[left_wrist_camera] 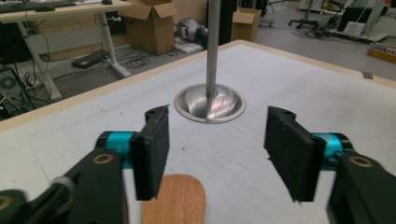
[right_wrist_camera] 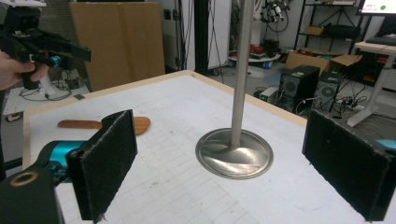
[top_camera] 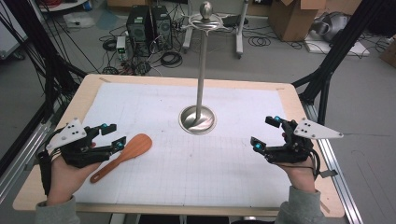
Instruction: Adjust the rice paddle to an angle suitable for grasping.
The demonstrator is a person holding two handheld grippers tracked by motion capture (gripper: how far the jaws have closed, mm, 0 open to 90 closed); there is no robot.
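Beyond the far edge of the table, a grey floor (top_camera: 88, 42) is lying under tangled cables (top_camera: 170, 58) and two black computer towers (top_camera: 149, 28). Cardboard boxes (top_camera: 294, 16) are sitting at the far right, and black frame struts (top_camera: 336, 51) are slanting down on both sides.

Reddish-brown wooden spatula (top_camera: 125, 154), silver stand (top_camera: 198, 120), white gridded mat (top_camera: 196, 158).

A wooden spatula (top_camera: 123, 156) lies flat on the white gridded mat (top_camera: 187, 158), left of a tall metal stand (top_camera: 200, 84) on its round base.
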